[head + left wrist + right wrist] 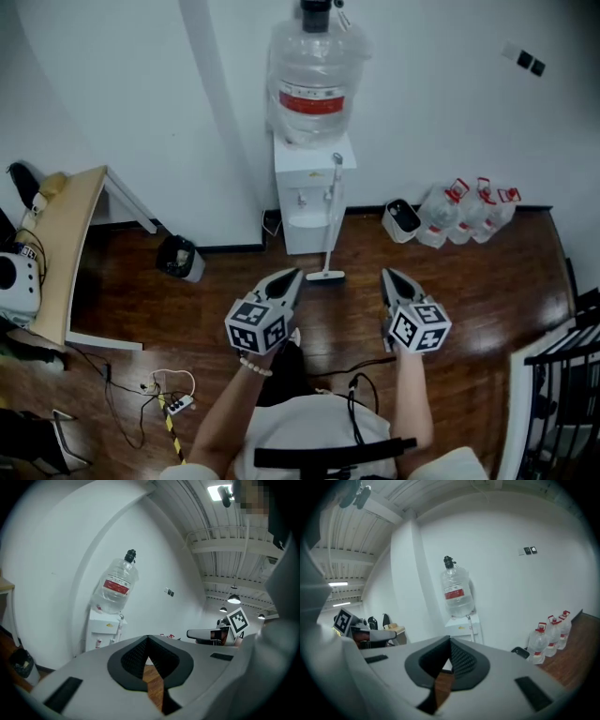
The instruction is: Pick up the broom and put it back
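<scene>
The broom (330, 220) is white with a long handle. It stands upright against the front of the water dispenser (312, 202), its flat head (325, 276) on the wooden floor. My left gripper (293, 274) is shut and holds nothing, its tip just left of the broom head. My right gripper (386, 274) is also shut and holds nothing, a little to the right of the head. In the left gripper view the broom handle (119, 627) shows beyond the shut left gripper (148, 637). In the right gripper view the handle (471, 630) rises behind the shut right gripper (450, 639).
A large water bottle (314, 80) tops the dispenser. A small dark bin (180, 258) stands by the left wall and a wooden desk (66, 244) at far left. Several water jugs (464, 214) and a black container (401, 218) sit at right. A power strip (176, 404) with cables lies near my feet.
</scene>
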`<state>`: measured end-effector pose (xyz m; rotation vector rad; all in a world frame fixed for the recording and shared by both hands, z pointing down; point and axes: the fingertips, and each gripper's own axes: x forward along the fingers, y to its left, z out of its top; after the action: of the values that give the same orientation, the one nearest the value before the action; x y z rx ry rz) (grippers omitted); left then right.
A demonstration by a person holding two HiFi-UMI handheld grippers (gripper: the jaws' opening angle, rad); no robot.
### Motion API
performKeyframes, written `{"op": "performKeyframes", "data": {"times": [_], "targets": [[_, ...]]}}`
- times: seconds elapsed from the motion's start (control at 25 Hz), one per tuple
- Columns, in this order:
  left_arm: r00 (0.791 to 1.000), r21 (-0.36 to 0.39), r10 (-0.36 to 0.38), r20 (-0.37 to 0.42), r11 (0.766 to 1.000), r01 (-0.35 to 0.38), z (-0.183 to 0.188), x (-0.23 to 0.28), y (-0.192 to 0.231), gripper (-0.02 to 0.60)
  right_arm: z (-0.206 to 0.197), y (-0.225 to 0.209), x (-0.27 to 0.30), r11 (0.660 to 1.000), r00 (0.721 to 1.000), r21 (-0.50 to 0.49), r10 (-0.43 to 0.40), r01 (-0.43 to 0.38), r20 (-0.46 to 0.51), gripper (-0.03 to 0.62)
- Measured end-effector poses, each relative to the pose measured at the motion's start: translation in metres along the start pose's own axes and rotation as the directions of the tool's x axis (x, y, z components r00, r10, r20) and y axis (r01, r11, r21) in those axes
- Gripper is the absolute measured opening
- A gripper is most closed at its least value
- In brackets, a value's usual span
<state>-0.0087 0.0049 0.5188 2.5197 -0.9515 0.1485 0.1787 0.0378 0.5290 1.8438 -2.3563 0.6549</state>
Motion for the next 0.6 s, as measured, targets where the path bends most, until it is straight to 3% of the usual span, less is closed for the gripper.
{"op": "performKeyframes", "data": {"times": [0.28, 0.6], "targets": [[0.998, -0.002, 0.055, -0.008, 0.999, -0.055, -0.032, -0.063, -0.047, -0.006, -0.036, 0.021, -0.064, 0.999, 0.999, 0.004, 0.047, -0.047, -0.008, 0.008], [0.999, 0.016, 0.047, -0.005, 0.999, -0.047, -0.034, -0.101, -0.063, -0.006, -0.058, 0.044, -0.091, 0.999, 1.000, 0.047, 0.014, -0.014, -0.004, 0.008]]}}
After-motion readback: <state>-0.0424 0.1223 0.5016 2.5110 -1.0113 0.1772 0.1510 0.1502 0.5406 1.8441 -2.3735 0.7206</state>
